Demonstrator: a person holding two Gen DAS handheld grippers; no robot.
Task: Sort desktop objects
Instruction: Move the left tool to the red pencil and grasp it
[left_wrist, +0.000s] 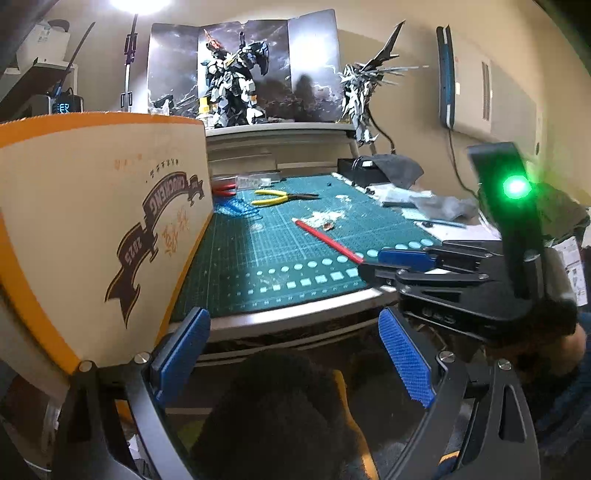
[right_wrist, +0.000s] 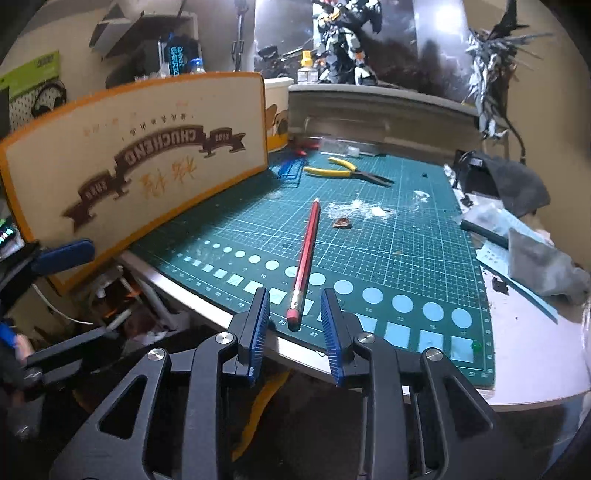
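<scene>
Beige walls (left_wrist: 406, 92), bright lamp (left_wrist: 140, 5)

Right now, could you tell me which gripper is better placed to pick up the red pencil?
Right. The right gripper is open with the red pencil's eraser end between its fingers; the left gripper hangs below the desk edge, beside the box.

Left tongs (left_wrist: 291, 358) and right tongs (right_wrist: 294, 332) seemingly agape

Red pencil (right_wrist: 306, 254) lies flat, eraser seemingly overhanging mat's (right_wrist: 406, 236) near edge.
</scene>
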